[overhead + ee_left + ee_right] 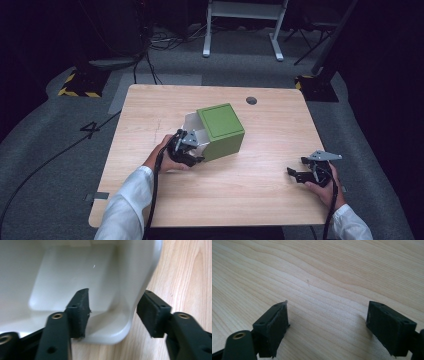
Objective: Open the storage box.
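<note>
The left gripper (112,315) stands with jaws apart, straddling the white rim of the green bin (222,131), which lies tipped mid-table (270,200). The right gripper (327,327) gapes empty near the table's right edge.

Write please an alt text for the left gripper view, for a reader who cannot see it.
The left hand-held gripper holds its two black jaws open around the rounded white wall of a box, one jaw inside the box and one outside. The box lies on a light wooden table, and its pale inside looks empty.
</note>
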Action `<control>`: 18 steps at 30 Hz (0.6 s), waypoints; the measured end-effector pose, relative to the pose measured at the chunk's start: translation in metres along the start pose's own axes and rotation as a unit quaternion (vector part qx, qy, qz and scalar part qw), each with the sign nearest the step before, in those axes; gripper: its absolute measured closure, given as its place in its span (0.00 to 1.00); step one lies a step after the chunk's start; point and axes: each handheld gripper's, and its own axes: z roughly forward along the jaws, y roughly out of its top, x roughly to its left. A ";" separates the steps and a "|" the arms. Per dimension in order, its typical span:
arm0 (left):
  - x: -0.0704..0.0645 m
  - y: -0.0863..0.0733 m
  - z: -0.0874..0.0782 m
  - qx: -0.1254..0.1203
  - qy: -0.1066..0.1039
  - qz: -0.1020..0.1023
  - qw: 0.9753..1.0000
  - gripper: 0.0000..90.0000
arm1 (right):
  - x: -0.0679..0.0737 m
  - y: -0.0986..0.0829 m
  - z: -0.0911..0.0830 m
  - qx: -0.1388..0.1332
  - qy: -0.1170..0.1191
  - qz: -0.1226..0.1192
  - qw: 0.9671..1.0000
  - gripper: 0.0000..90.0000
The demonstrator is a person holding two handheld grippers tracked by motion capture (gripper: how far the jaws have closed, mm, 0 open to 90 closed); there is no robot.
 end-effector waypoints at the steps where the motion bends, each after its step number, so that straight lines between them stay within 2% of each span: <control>1: 0.000 -0.002 -0.003 -0.004 0.004 -0.002 1.000 0.56 | 0.000 0.000 0.000 0.000 0.000 0.000 1.000 0.20; 6: 0.000 -0.013 -0.017 -0.021 0.003 -0.004 1.000 0.67 | 0.000 0.000 0.000 0.000 0.000 -0.001 1.000 0.20; 9: -0.001 -0.016 -0.020 -0.023 0.005 -0.007 1.000 0.70 | 0.000 0.000 0.000 0.000 0.000 -0.001 1.000 0.20; 18: -0.001 -0.020 -0.022 -0.013 0.003 -0.002 1.000 0.78 | 0.000 0.000 0.000 0.000 0.000 -0.001 1.000 0.20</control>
